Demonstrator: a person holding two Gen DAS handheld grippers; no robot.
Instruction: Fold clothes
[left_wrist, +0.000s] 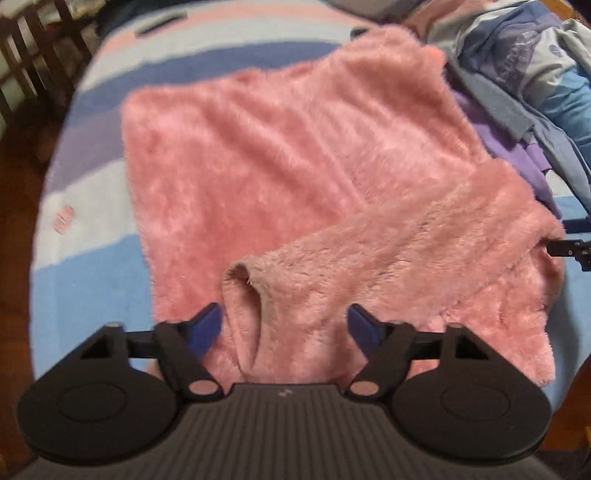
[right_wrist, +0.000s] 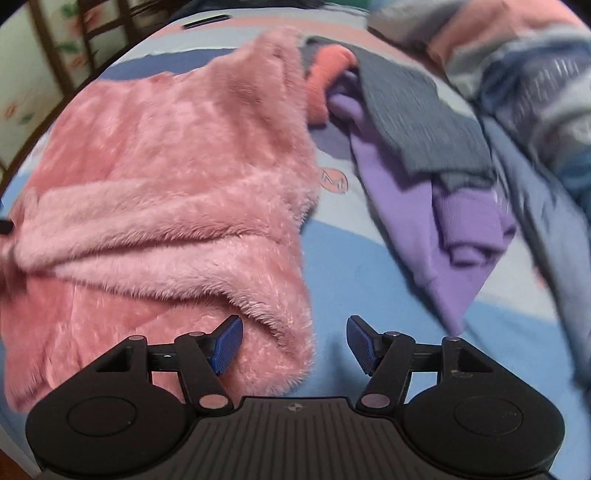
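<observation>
The fluffy pink fleece sweater (left_wrist: 280, 155) lies flat on the striped bed (left_wrist: 85, 258), its folded sleeve cuff (left_wrist: 243, 277) between the left gripper (left_wrist: 284, 325)'s open jaws, while the right gripper (right_wrist: 293, 341)'s open jaws straddle the hem corner.

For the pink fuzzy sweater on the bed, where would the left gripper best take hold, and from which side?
Probably the sleeve cuff of the pink sweater: it lies folded across the body, its open end just ahead of the left gripper. Come down from above at the near edge, so the open fingers straddle the cuff's rim.
</observation>
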